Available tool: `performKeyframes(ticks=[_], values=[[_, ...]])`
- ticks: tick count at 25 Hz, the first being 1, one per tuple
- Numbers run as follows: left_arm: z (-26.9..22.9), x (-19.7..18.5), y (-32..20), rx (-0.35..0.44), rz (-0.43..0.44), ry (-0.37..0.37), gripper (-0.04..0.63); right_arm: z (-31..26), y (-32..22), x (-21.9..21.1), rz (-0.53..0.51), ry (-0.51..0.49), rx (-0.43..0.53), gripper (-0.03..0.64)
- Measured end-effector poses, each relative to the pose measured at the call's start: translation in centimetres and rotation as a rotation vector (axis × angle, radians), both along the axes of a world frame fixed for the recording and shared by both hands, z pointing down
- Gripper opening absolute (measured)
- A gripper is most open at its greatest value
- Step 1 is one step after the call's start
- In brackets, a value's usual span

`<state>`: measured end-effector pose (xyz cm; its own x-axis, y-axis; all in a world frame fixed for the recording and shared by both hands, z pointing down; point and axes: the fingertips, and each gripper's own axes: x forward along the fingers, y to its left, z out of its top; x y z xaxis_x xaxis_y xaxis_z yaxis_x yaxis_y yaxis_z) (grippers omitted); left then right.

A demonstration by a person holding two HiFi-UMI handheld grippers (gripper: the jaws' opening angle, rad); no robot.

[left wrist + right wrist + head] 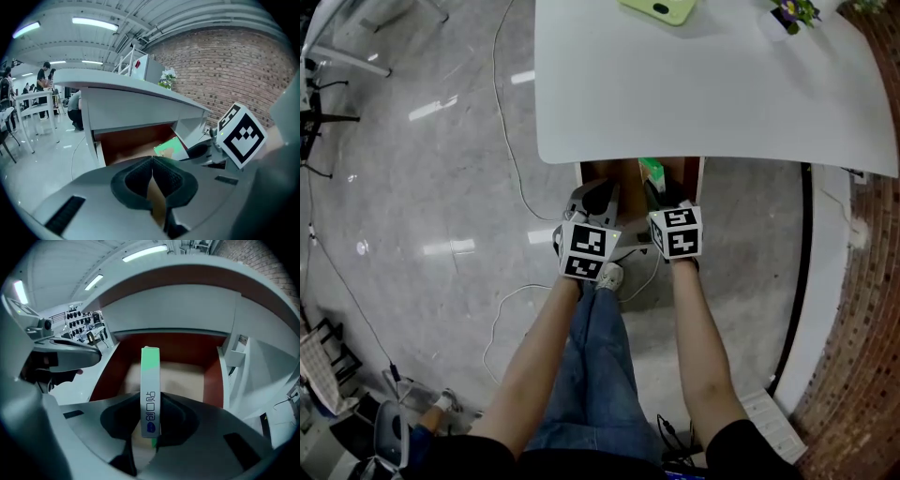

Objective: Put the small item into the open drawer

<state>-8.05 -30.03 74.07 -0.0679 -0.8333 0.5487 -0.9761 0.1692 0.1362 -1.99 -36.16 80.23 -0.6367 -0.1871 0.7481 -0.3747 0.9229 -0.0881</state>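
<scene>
The small item is a slim green and white box (150, 390), held on edge with my right gripper (151, 423) shut on it. It hangs over the tan floor of the open drawer (211, 385), which has red-brown walls. In the head view the box (652, 172) shows just inside the drawer (598, 172) under the white table's front edge, with the right gripper (663, 195) behind it. My left gripper (153, 165) is shut, pads together with nothing between them, beside the drawer's left front; it sees the box (169, 147) to its right. In the head view the left gripper (594, 199) sits at the drawer's near left.
The white table top (712, 94) overhangs the drawer and carries a yellow-green flat item (661, 9) and small flowers (792, 13). A white cable (508, 150) trails over the shiny floor. A brick wall (862, 328) runs on the right. People (44, 77) stand far off.
</scene>
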Motion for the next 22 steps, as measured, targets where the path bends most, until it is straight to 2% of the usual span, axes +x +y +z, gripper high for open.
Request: performKeyframes(ticks=[7,15,22], values=[[3.0,-0.4,-0.1,-0.045,-0.042,0.059,0.023,5.6,-0.1,-0.5,-0.015,0.125,-0.06,0.084],[3.7,0.2,0.5,-0.046,-0.053,0.091,0.023,9.2,0.2,0.1,-0.032,0.265,-0.09,0.084],[3.8,0.4,0.4,-0.036,-0.057,0.092,0.023,9.6,-0.3,0.2,-0.034,0.246,-0.094,0.102]])
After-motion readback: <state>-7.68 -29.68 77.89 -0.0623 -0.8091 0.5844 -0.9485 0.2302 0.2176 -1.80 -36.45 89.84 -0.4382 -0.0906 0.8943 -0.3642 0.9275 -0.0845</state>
